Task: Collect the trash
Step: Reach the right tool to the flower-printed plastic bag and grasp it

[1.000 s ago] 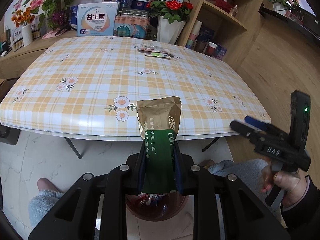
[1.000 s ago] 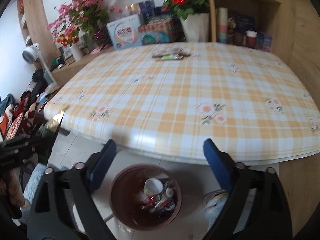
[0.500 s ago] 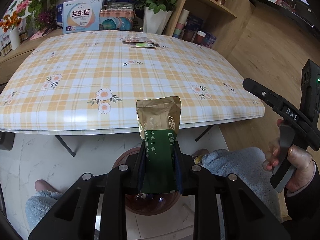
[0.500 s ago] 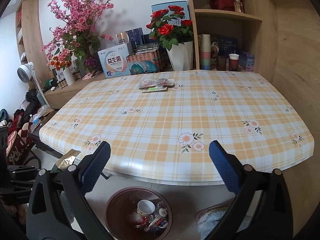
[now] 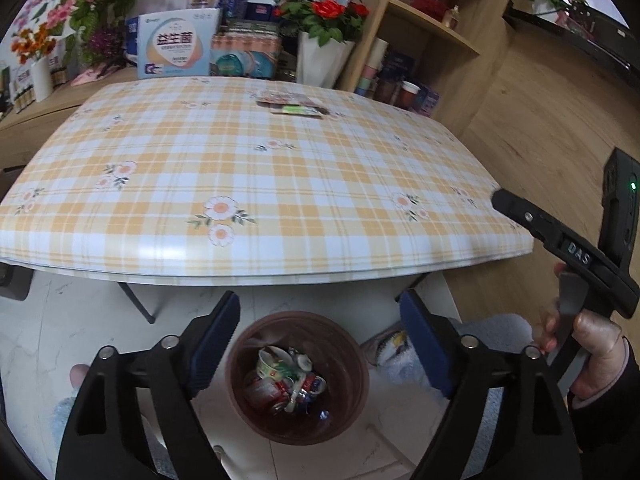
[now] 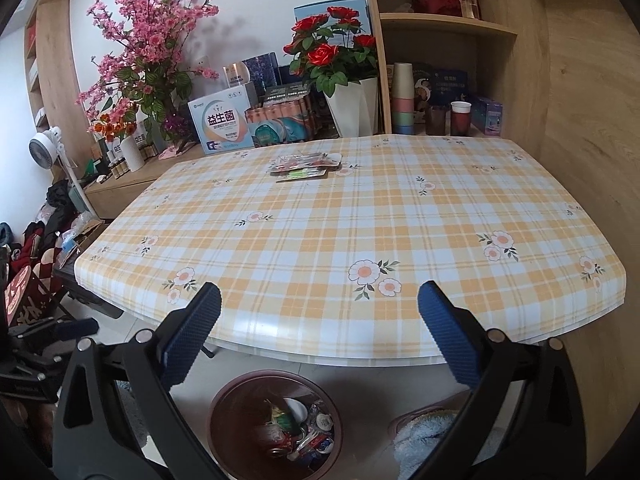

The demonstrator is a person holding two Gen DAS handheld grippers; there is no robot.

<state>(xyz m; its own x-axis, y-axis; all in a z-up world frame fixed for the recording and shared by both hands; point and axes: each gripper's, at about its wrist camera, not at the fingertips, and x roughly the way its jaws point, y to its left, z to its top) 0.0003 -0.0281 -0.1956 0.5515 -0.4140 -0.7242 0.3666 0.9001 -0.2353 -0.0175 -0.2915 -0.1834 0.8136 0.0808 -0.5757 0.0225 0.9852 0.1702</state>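
Left wrist view: our left gripper (image 5: 320,320) hangs jaws wide, empty, over the bin (image 5: 297,376); right gripper (image 6: 318,320) gapes too. We reach far for the wrappers (image 6: 306,166) on the worktop (image 6: 360,232), approaching flat.

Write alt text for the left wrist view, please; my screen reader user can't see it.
The left gripper hangs open and empty above a brown bin of trash on the floor. Beyond it, a table with a checked flowered cloth holds flat packets at its far side. The right gripper shows at the right edge.
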